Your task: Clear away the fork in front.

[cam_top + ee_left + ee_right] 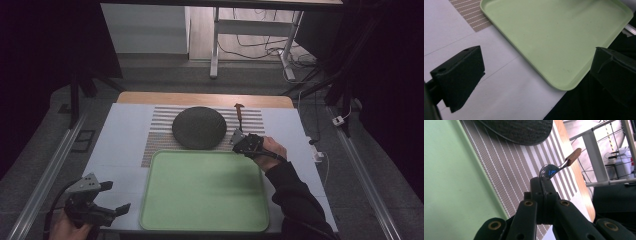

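Pick-up step: your right tool (543,182) is clenched on the spoon (549,171) by its bowel edge, lifted beside the dark plate (199,127). Next, carry it over the green tray (165,210). Left tool (106,197) idles released.

Left hand-held gripper (116,196) low, jaws wide apart, right hand-held gripper (541,182) raised, jaws clamped together
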Demonstrator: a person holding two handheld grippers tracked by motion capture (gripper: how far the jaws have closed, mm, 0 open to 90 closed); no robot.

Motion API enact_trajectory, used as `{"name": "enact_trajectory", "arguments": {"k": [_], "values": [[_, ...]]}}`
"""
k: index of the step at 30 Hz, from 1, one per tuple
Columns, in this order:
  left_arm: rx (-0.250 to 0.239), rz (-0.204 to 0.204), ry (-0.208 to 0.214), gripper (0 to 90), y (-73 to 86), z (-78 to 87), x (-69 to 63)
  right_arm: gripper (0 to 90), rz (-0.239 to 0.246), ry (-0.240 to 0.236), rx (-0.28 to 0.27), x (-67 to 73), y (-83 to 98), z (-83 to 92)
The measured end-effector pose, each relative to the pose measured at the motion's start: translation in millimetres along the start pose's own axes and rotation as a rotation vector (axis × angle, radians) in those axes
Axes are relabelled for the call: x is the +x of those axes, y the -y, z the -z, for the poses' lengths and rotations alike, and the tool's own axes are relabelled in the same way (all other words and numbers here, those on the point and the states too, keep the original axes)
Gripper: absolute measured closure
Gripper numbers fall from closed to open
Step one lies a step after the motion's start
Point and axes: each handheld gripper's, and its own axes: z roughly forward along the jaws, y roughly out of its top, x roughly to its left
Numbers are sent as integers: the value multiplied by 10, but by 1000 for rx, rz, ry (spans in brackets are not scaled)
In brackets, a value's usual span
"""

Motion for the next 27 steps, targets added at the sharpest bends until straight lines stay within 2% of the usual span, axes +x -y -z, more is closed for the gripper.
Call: {"name": "enact_trajectory", "arguments": {"k": [6, 8, 11, 20, 21, 22, 23, 27], "values": [[-20, 7, 15, 0, -13, -19, 37, 900, -72, -44, -60, -26, 41, 172], [-25, 7, 18, 0, -24, -26, 43, 900, -101, -74, -88, -36, 70, 258], [-29, 5, 24, 0, -45, -45, 43, 900, -125, -93, -110, -41, 95, 317], [-34, -16, 36, 0, -108, -100, 40, 900, -262, -188, -225, -59, 245, 592], [-36, -18, 37, 0, -115, -104, 41, 900, -291, -210, -250, -63, 286, 641], [-38, -20, 39, 0, -122, -110, 42, 900, -291, -210, -250, -63, 286, 641], [-43, -18, 41, 0, -130, -116, 41, 900, -320, -234, -276, -65, 326, 688], [-50, -15, 73, 0, -172, -157, 48, 900, -350, -262, -300, -65, 381, 762]]}}
